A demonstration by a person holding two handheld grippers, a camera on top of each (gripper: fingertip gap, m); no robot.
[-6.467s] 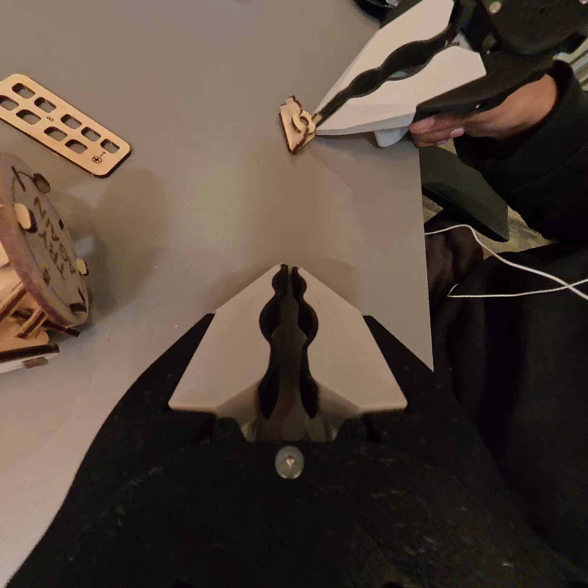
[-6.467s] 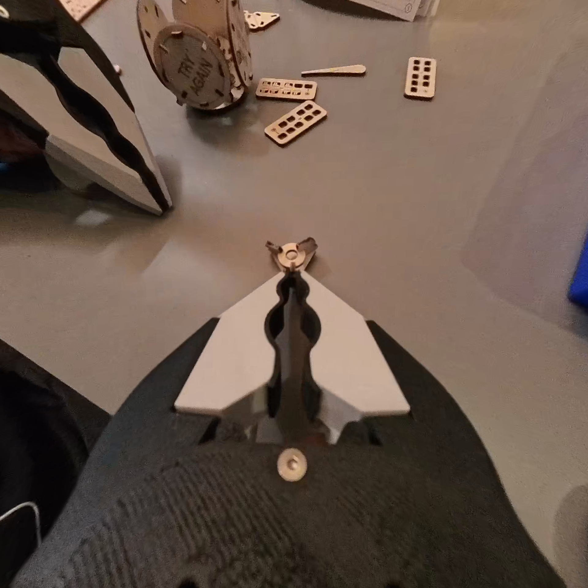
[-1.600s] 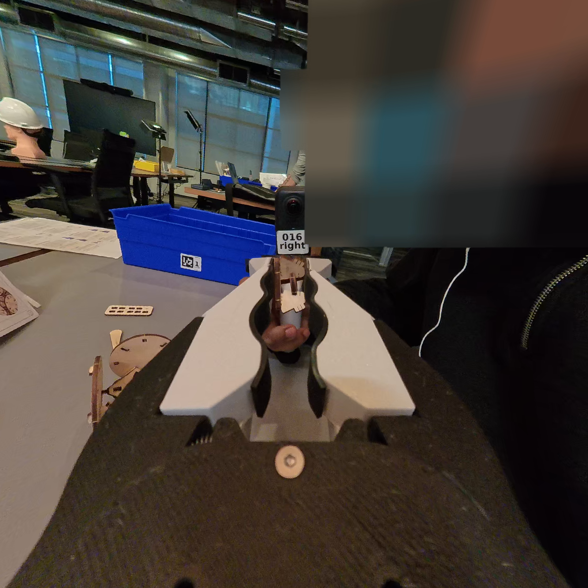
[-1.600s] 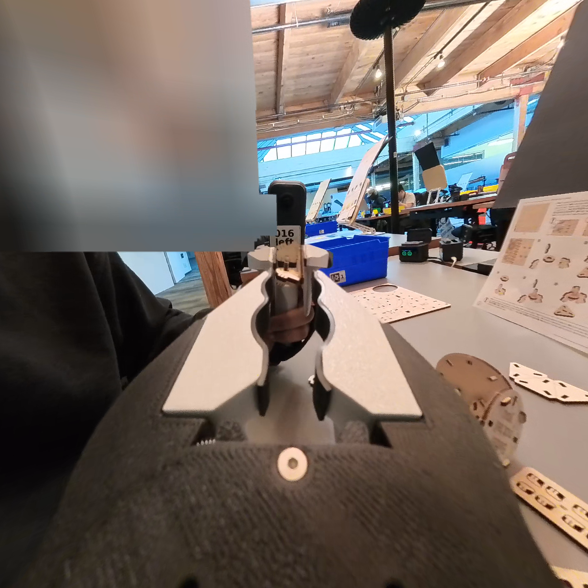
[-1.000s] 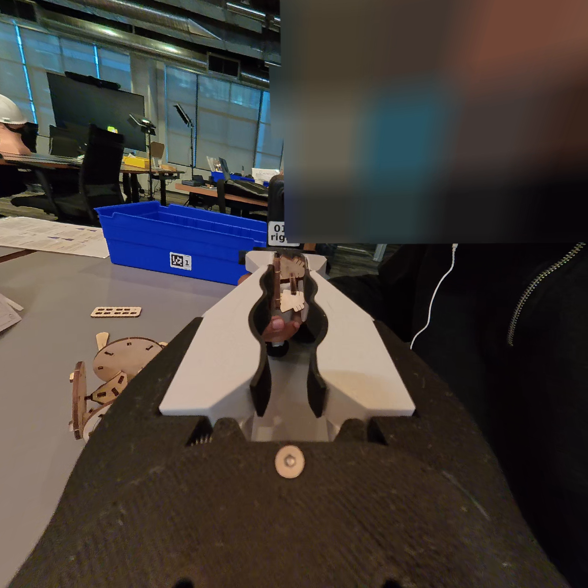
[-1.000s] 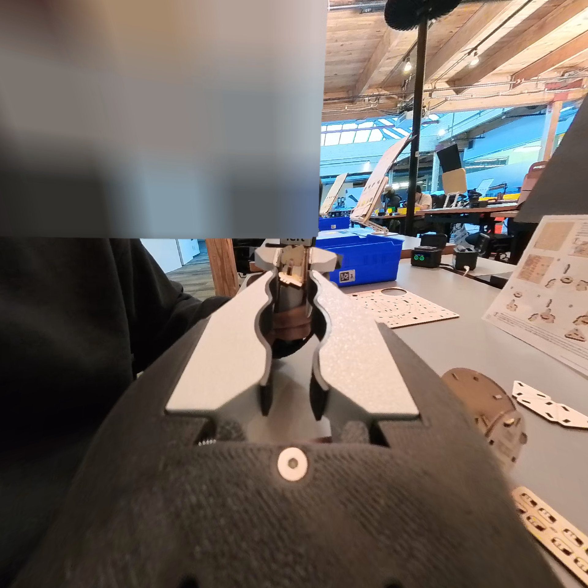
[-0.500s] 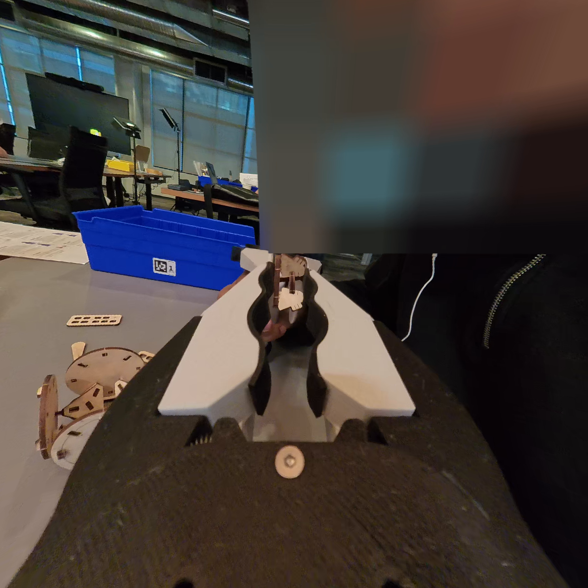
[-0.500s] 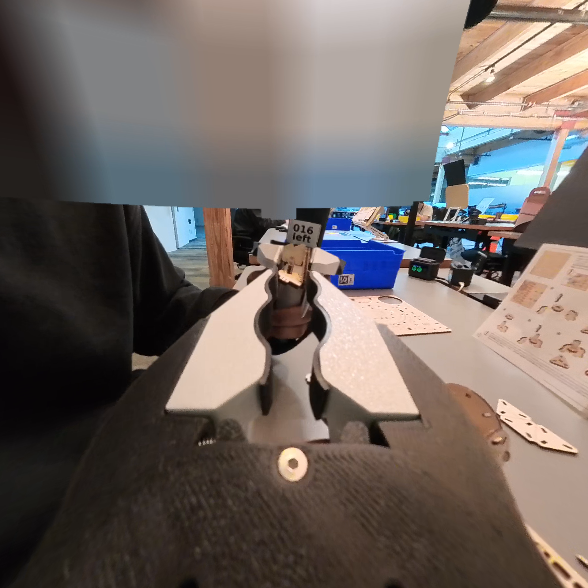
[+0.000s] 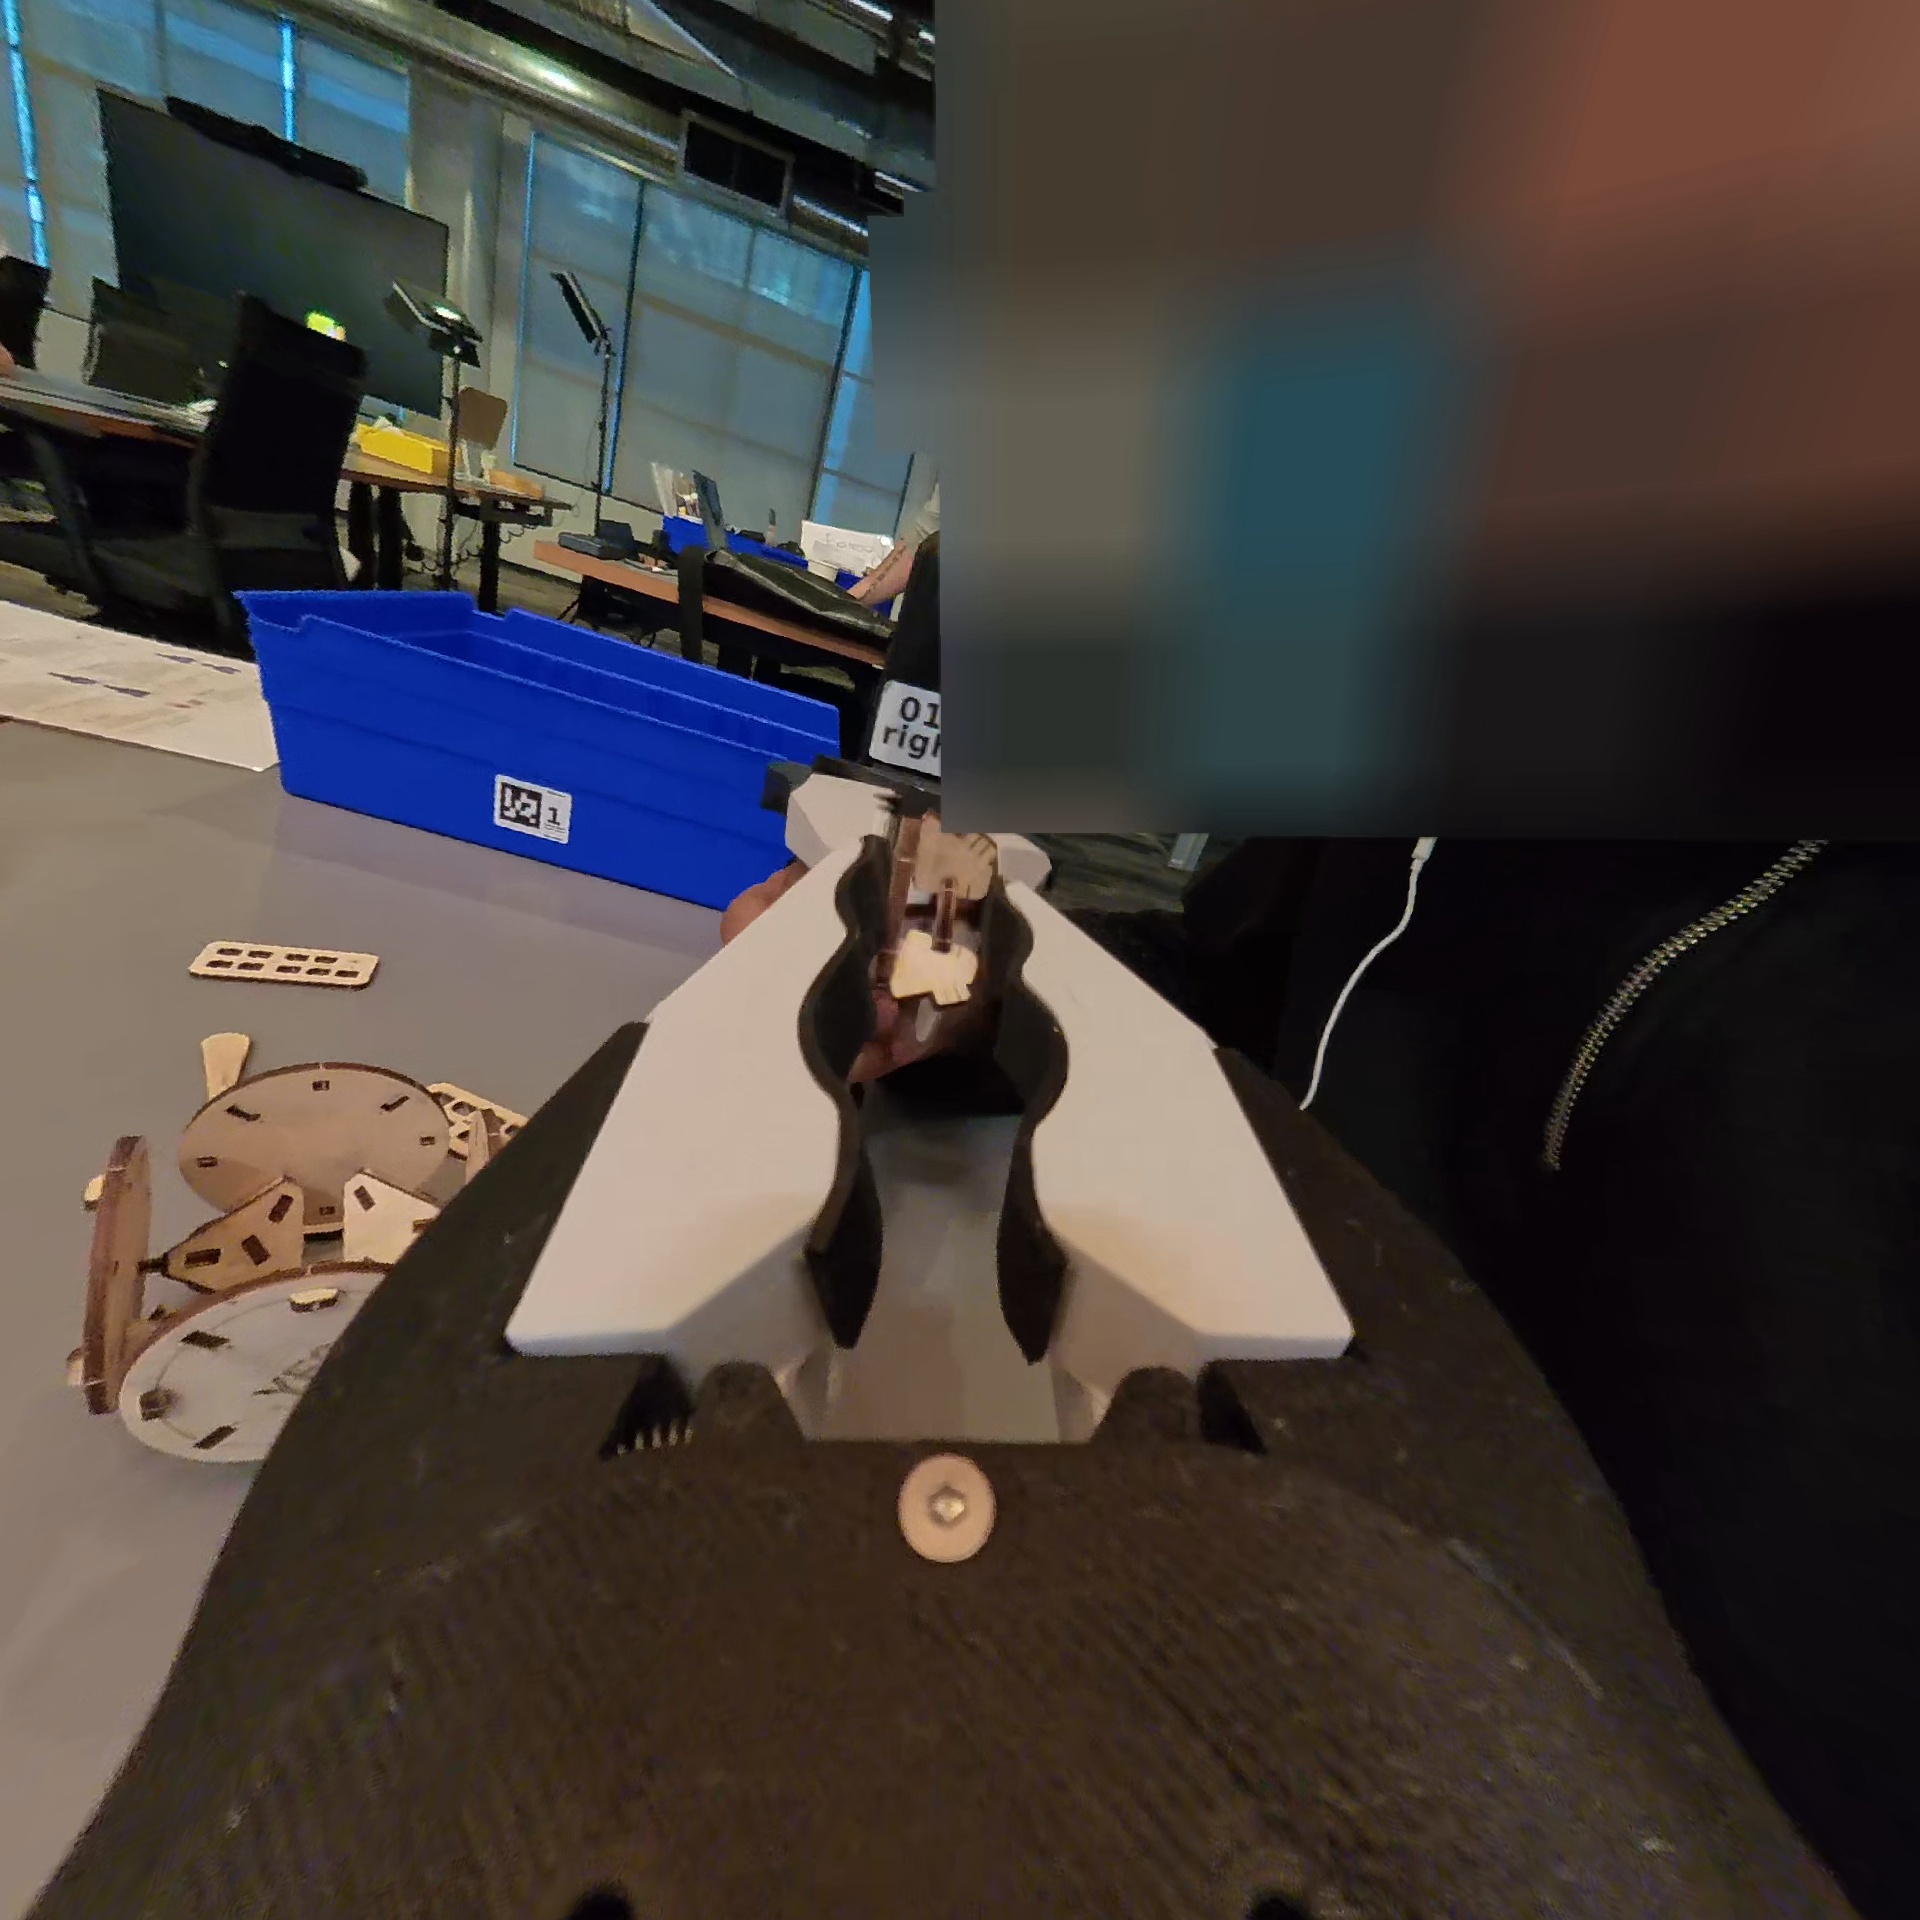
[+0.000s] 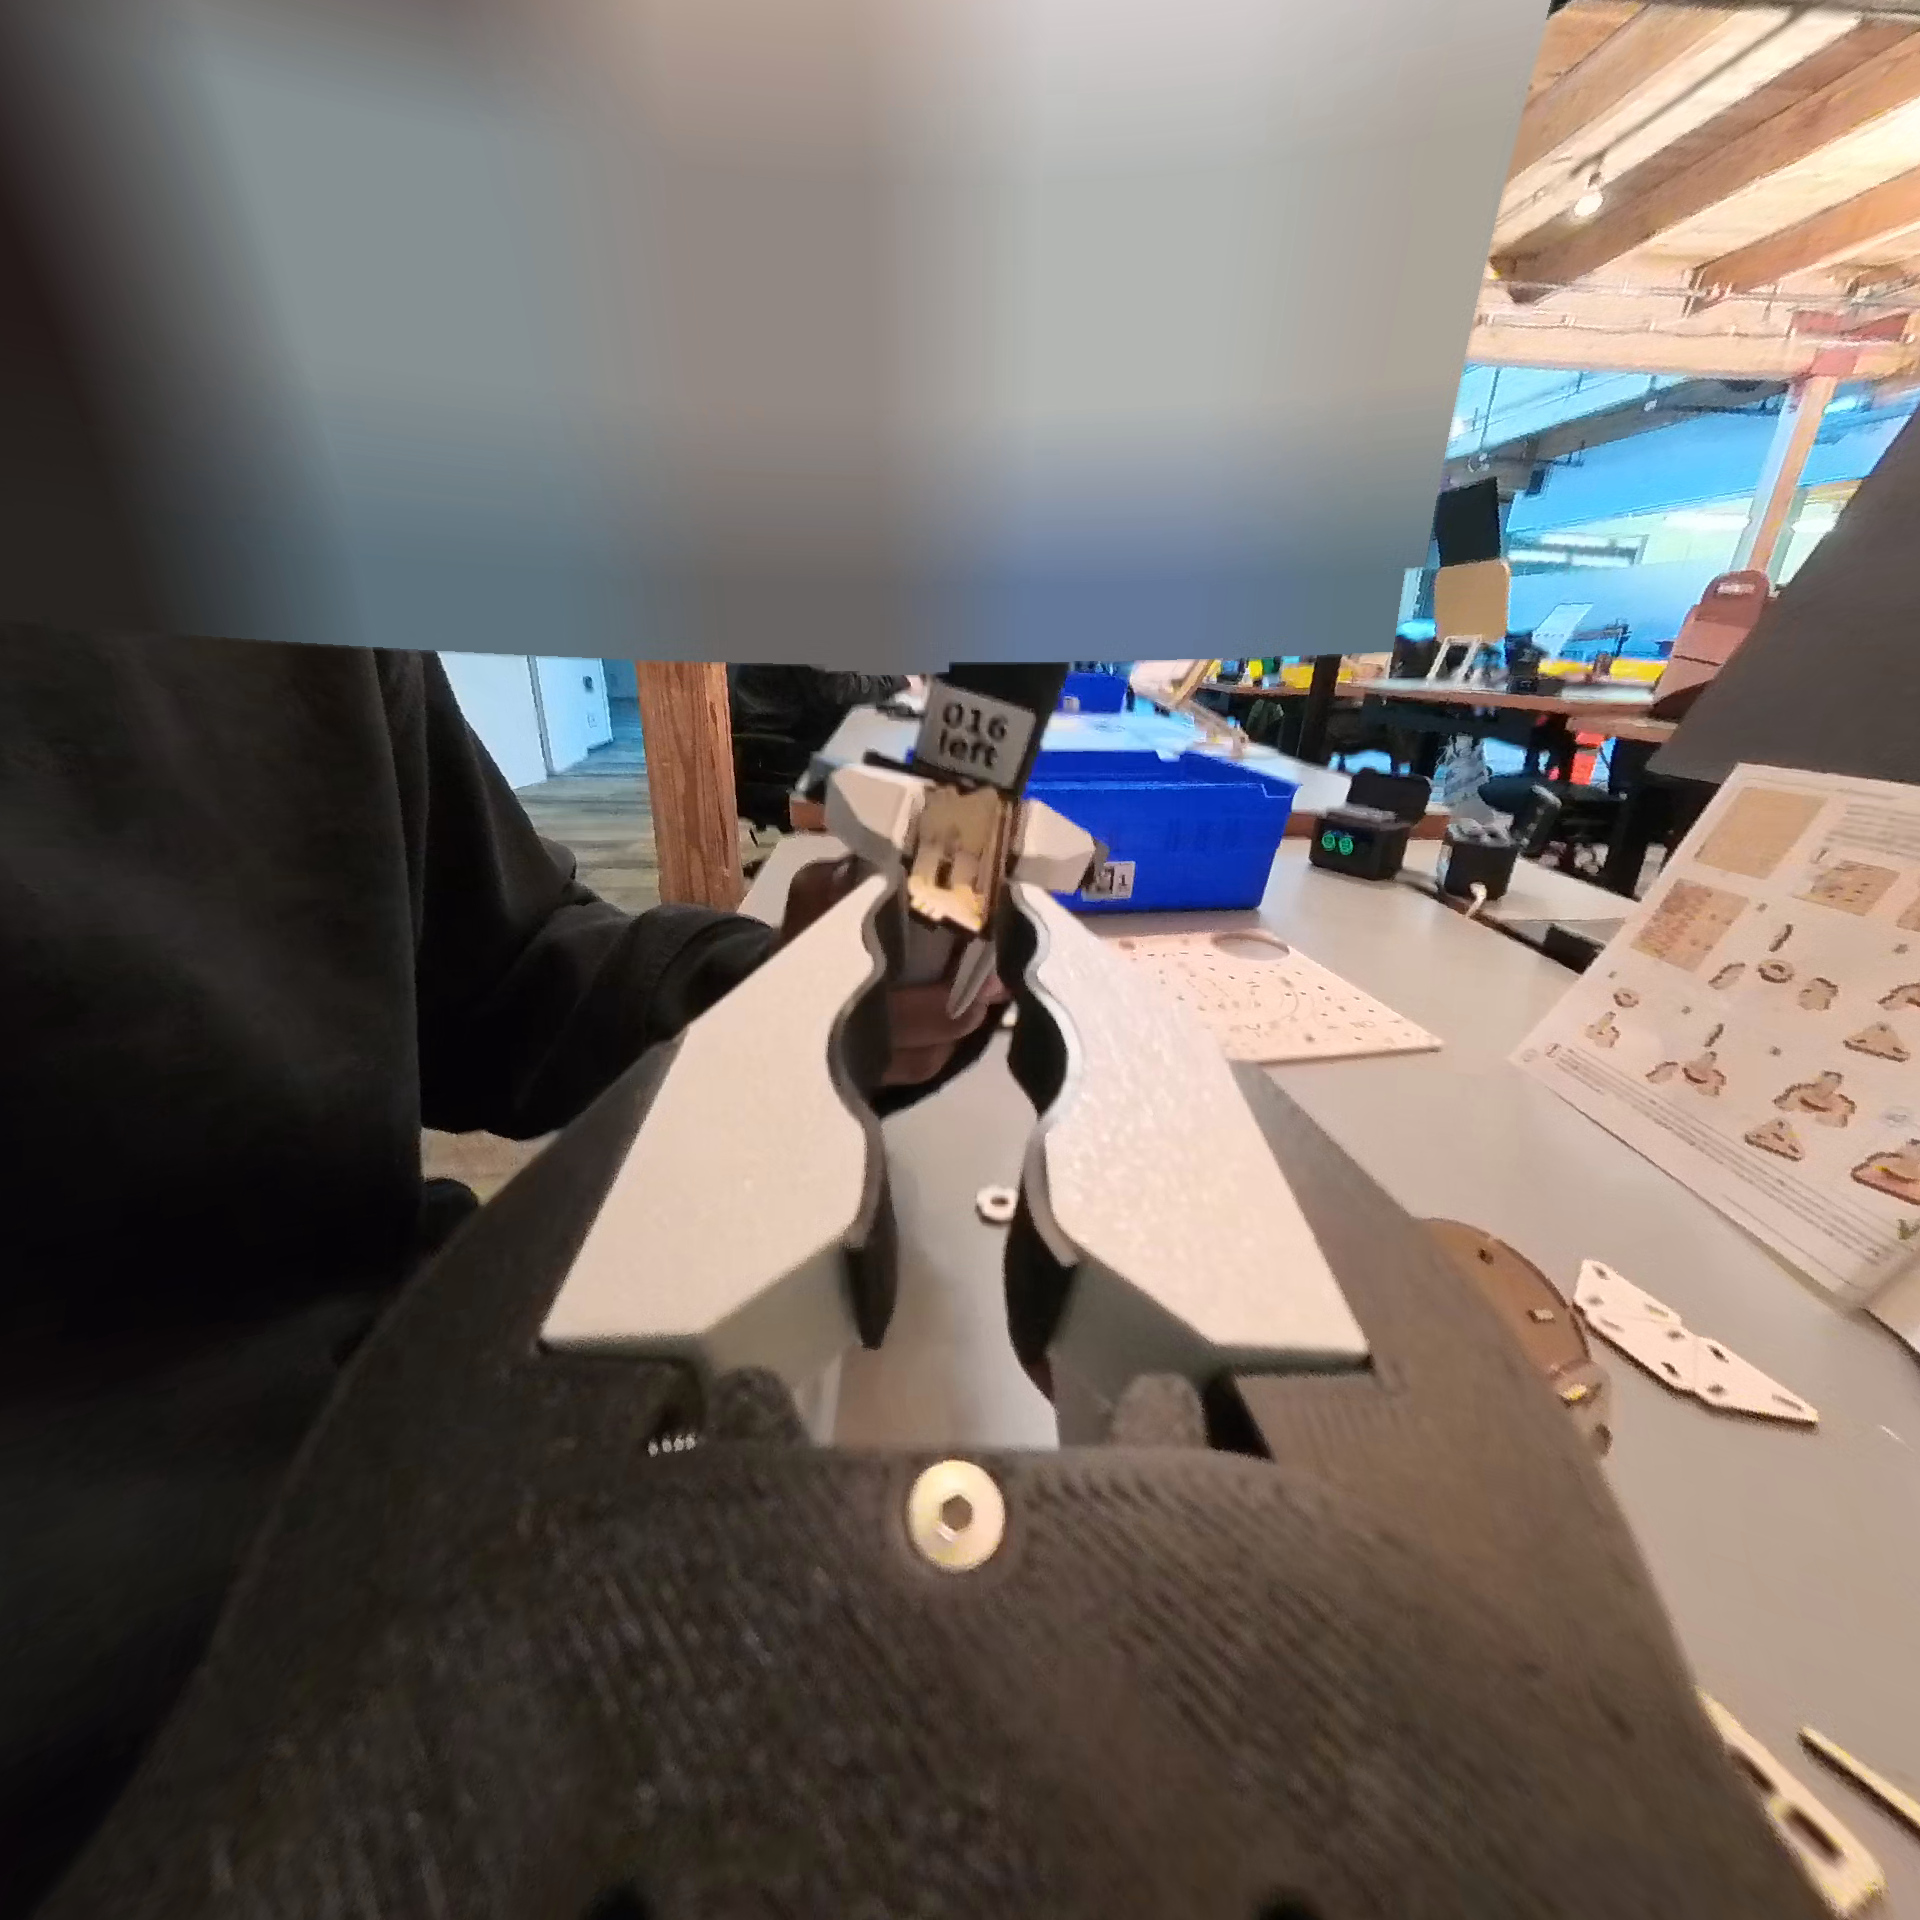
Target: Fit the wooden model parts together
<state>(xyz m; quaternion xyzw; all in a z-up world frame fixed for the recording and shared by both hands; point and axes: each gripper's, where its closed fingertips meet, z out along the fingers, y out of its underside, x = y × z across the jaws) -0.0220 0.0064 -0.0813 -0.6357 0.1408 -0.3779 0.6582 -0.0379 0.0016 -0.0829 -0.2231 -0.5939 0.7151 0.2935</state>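
Observation:
My two grippers meet tip to tip in the air above the grey table. A small light wooden part made of several joined pieces sits between both pairs of fingertips. My left gripper is shut on it. The right gripper's white fingers show just behind it. In the right wrist view my right gripper is shut on the lower end of the same wooden part. The left gripper's fingers clamp it from the far side. A hand shows behind the tips.
A blue bin, a slotted wooden strip and a wooden wheel assembly are on the table at left. The right wrist view shows an instruction sheet, a punched wooden sheet, a flat wooden piece and a small washer.
Several seconds ago the right gripper held the small piece on the table and the left was shut on nothing. Both now grip it raised. Over the last second both views swung slightly.

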